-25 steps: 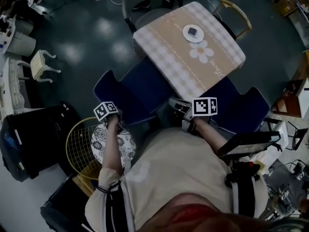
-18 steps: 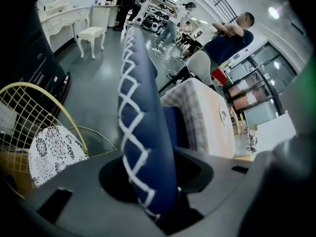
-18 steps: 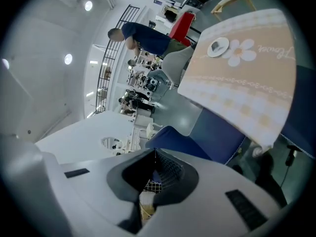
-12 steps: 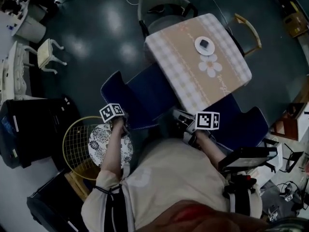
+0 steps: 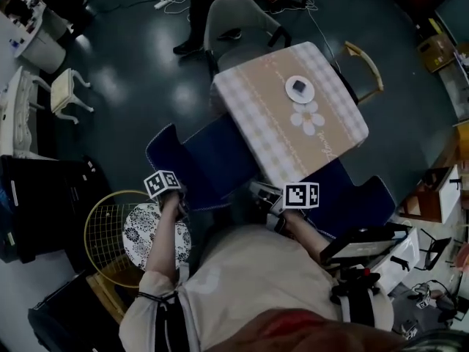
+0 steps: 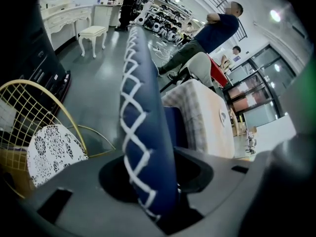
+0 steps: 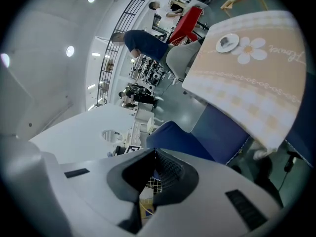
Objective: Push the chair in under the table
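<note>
The left claw [image 6: 148, 181] was clamped on the stitched rim of the blue chair [image 6: 140, 107], its pads pressing the padded back from both sides. That pinch held only a soft edge at one end of the back. A hard shove could probably have slid the claw off, or swung the chair askew into a table leg or the cloth, jolting the plate [image 5: 299, 88] on the tabletop [image 5: 256, 101]. The right claw [image 7: 150, 179] was closed on nothing near the back's other end; whether it touched could not be told.

In the head view the chair sat at frame centre, seat partly under the tabletop's lower-left edge and back out toward the lower left. The left forearm [image 5: 167, 240] reached steeply down over a gold wire seat [image 5: 102, 226]. The right arm reached forward, flatter, from lower centre.
</note>
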Demonstrator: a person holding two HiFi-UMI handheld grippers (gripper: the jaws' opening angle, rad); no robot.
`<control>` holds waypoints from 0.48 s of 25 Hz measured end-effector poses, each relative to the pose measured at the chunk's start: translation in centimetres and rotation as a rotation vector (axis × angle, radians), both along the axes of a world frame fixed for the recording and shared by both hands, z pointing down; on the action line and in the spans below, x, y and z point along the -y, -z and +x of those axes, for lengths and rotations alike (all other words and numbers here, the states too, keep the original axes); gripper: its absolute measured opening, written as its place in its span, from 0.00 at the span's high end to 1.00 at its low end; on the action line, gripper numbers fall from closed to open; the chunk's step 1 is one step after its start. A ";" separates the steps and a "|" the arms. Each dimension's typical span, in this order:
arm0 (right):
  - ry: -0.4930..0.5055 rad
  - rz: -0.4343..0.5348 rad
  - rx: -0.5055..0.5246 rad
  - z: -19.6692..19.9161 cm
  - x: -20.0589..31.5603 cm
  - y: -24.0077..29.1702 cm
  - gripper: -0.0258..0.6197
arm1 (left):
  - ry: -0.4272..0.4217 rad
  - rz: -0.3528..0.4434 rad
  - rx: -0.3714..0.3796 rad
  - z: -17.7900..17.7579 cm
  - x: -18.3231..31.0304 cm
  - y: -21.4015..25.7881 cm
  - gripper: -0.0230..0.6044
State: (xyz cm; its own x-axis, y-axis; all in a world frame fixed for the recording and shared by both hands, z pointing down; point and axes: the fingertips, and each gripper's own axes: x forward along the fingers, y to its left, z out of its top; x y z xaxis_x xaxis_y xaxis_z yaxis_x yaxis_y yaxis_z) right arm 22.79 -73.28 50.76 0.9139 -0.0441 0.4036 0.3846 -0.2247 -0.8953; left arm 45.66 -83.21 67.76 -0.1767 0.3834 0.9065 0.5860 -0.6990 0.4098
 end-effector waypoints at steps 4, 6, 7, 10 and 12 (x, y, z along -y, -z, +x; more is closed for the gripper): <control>0.004 -0.028 0.016 0.5 1.0 -0.2 0.94 | -0.006 -0.022 0.012 0.2 0.5 -0.1 0.71; 0.020 -0.050 0.021 1.3 0.6 -0.1 0.94 | -0.002 -0.040 0.016 0.6 -0.2 -0.1 0.70; 0.026 -0.060 0.022 1.9 0.4 -0.1 0.94 | -0.003 -0.047 0.017 0.9 -0.7 -0.1 0.70; 0.037 -0.070 0.020 3.2 0.9 0.7 0.94 | -0.014 -0.057 0.016 1.1 -0.8 0.5 0.70; 0.059 -0.072 0.017 3.6 1.3 1.2 0.94 | -0.006 -0.067 0.014 0.7 -0.8 0.8 0.69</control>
